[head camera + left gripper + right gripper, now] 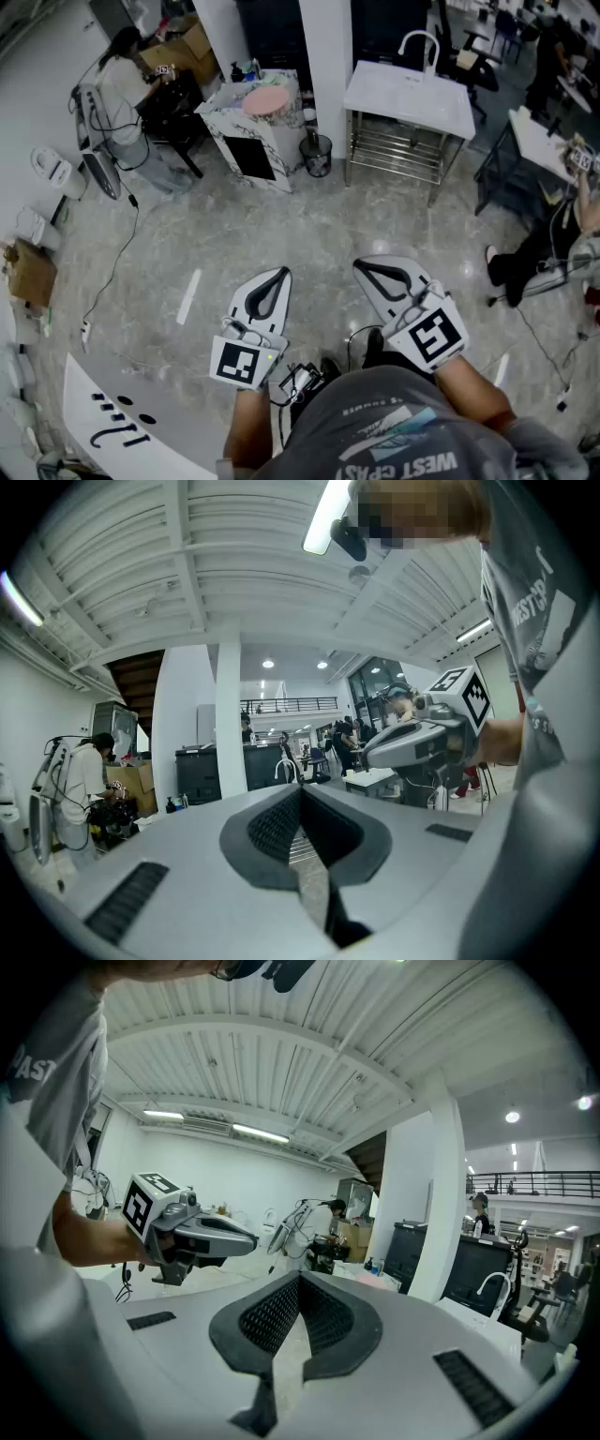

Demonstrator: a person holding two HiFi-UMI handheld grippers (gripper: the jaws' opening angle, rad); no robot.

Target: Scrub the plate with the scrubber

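Both tools hang over bare floor, well short of the sink (410, 96), so the scrubbing has not begun. The left gripper (278, 277) has its jaws pressed fully together with nothing between them, and the right gripper (364, 269) is likewise closed and empty, each view showing only the room past the ribbed pads. A pink round thing, probably the plate (267, 98), lies on a marbled cabinet (246, 131) just left of the sink. No scrubber shows in any view, so where it lies cannot be told. The main risk is reaching that cabinet with closed jaws: pushed against the plate's rim, they would shove it off the top instead of taking it, so they must be parted first. The plate looks thin and smooth, and a pinch on its edge alone could slip. A cable (117, 262) trails over the floor far left of the sink, and another person sits to the sink's right, so walking while watching the grippers invites a trip or a bump.
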